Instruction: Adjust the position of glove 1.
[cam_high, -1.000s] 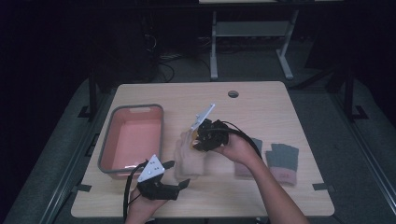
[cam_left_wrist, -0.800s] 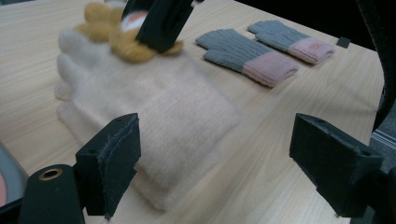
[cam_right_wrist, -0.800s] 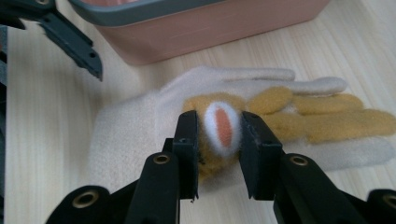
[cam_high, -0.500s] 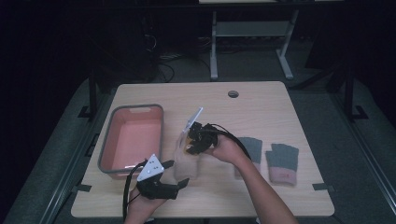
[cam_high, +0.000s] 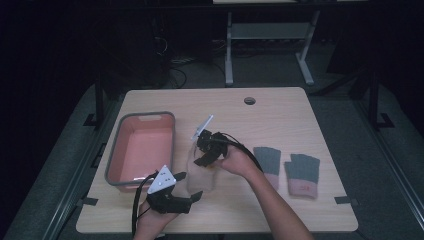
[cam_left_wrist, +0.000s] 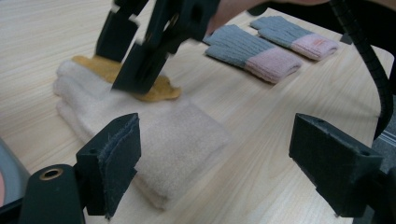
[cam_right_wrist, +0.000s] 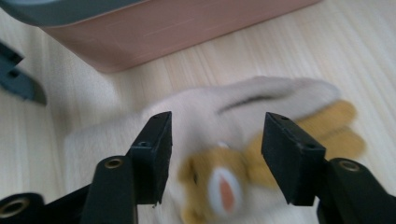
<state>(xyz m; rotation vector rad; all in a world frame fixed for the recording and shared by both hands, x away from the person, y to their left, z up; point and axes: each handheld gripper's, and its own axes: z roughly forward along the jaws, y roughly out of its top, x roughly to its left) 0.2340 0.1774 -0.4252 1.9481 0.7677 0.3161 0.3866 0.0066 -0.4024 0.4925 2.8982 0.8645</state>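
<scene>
A cream mitten (cam_high: 202, 176) with a yellow-brown animal face lies flat near the table's middle front. My right gripper (cam_high: 205, 158) hovers open just above its far end. In the right gripper view the jaws straddle the animal face (cam_right_wrist: 219, 179) without touching it. My left gripper (cam_high: 189, 186) rests open by the front edge, at the mitten's near end. The mitten (cam_left_wrist: 159, 135) lies just ahead of its jaws, between the pads (cam_left_wrist: 114, 161), with the right gripper (cam_left_wrist: 140, 56) above the yellow patch.
A pink bin (cam_high: 119, 150) with a grey rim stands left of the mitten, its wall (cam_right_wrist: 177, 28) close behind it. Two grey gloves with pink cuffs (cam_high: 268, 162) (cam_high: 302, 173) lie side by side on the right. The table (cam_high: 280, 115) has a cable hole (cam_high: 249, 100) at the back.
My right gripper has moved left and a little down over the mitten, staying open. The left gripper has held still.
</scene>
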